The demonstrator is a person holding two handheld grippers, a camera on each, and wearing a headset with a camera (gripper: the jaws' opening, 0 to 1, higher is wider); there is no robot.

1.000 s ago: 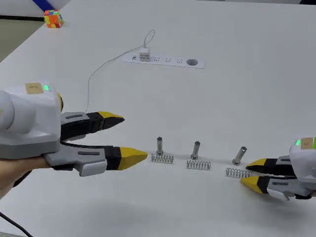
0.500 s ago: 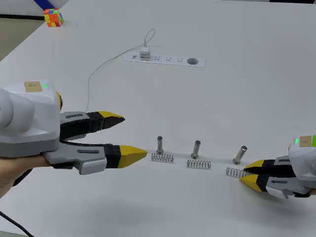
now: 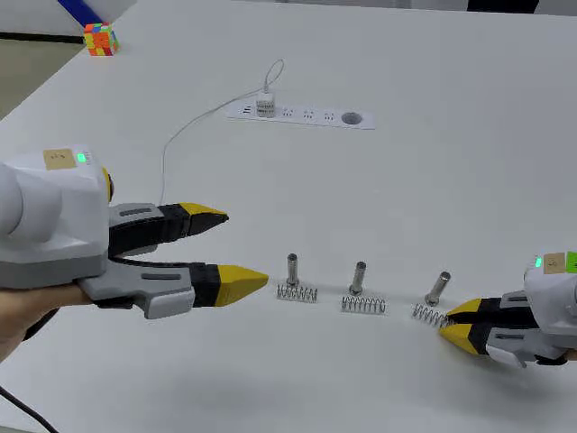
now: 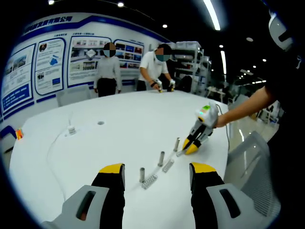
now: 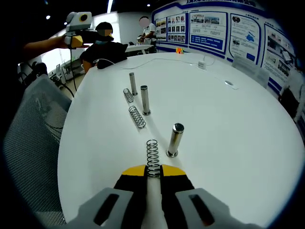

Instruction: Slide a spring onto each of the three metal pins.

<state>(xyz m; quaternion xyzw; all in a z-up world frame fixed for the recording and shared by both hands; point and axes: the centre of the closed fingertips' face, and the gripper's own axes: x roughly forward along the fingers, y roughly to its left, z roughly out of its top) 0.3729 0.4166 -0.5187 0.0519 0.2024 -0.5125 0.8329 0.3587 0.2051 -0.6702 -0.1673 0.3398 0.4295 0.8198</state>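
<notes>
- Right gripper view: the right gripper (image 5: pixel 153 172) is clenched on the near end of the right spring (image 5: pixel 152 153); the coil lies flat on the table (image 5: pixel 228 143), pointing away along the jaws; a grip at one end leaves the far opening free, which I judge is what threading needs
- The right pin (image 5: pixel 174 140) stands upright just beside that spring, apart from it; the spring lies flat and the pin stands, so the coil would have to be lifted and turned upright over the pin's top before it can slide down
- Head view: the three pins stand in a row, each with its spring lying just in front of it; the middle pin (image 3: pixel 359 275) and middle spring (image 3: pixel 362 305), like the left pin (image 3: pixel 292 267) and left spring (image 3: pixel 297 292), are untouched; no spring is on a pin yet, so the task looks to be at its first pick
- The left gripper (image 3: pixel 242 249) hovers above the table beside the left pin, jaws released and wide, holding nothing; I take it to be waiting at its end of the row, perhaps to steady a pin or to take the left spring
- Risk, as I judge it: the pins stand free on narrow bases and may topple if the coil snags the top; a thin spring held by one end may also bow or flick out of the jaws
</notes>
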